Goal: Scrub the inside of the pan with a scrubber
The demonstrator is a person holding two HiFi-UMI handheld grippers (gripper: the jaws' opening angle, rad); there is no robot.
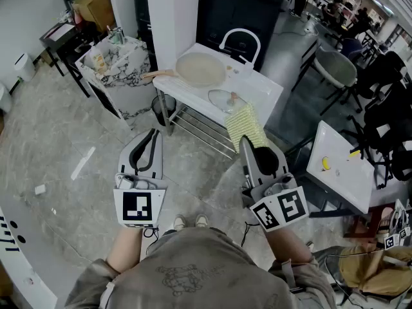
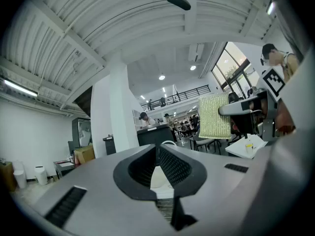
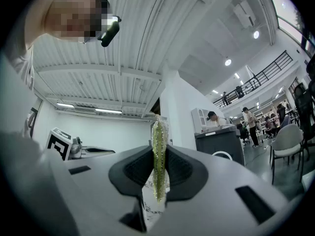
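While both grippers hang well short of it, white table carries the pan at its left end, glass lid beside. Green scrubber: clamped in right gripper. Left gripper: jaws together, empty. Advised: steady the handle, press the scrubber flat inside.

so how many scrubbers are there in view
1: the yellow-green scrubber, clamped in the right gripper, in front of the white table. Others may be hidden.
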